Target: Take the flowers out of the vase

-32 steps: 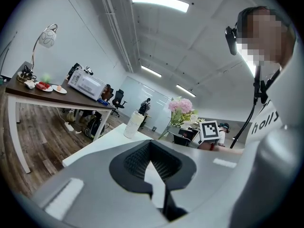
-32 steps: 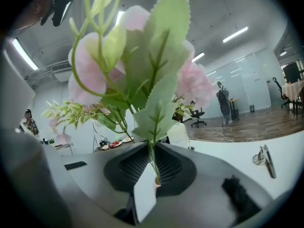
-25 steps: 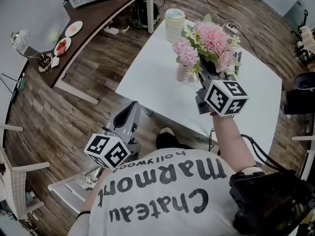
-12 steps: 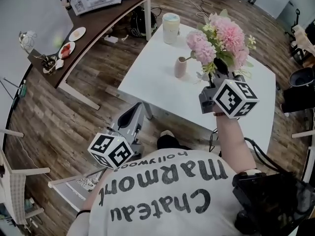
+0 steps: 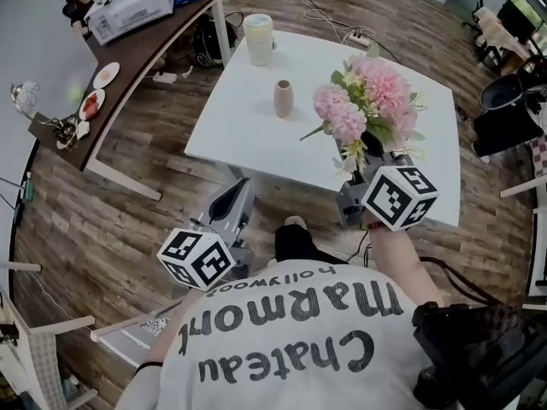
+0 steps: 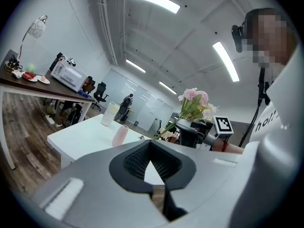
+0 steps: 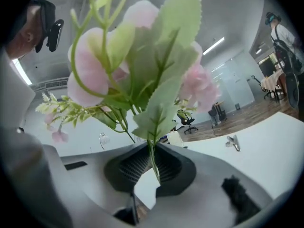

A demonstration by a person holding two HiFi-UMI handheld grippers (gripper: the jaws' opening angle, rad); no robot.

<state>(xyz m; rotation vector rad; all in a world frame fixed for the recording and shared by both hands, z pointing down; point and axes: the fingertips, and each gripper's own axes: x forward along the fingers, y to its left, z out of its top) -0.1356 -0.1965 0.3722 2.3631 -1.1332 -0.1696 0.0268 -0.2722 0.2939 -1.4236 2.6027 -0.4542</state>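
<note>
A bunch of pink flowers point(image 5: 367, 101) with green leaves stands up out of my right gripper point(image 5: 362, 159), over the near right part of the white table point(image 5: 231, 126). In the right gripper view a thin green stem point(image 7: 153, 158) runs down between the pads, and the jaws are closing on it. The small pink vase point(image 5: 283, 98) stands upright and without flowers further back on the table, well to the left of the bunch. My left gripper point(image 5: 234, 193) hangs low off the table's near edge, jaws together with nothing in them; its view shows the vase point(image 6: 119, 135) and the flowers point(image 6: 194, 103).
A tall pale cup point(image 5: 258, 38) stands at the table's far edge and a power strip point(image 5: 356, 37) lies at the back. A metal clip point(image 7: 232, 142) lies on the tabletop. A brown desk point(image 5: 137, 54) with plates and a printer runs along the left. Wooden floor surrounds the table.
The right gripper has carried the flowers away from the vase, toward the near right of the table. The vase stays standing alone. The left gripper has shifted a little.
</note>
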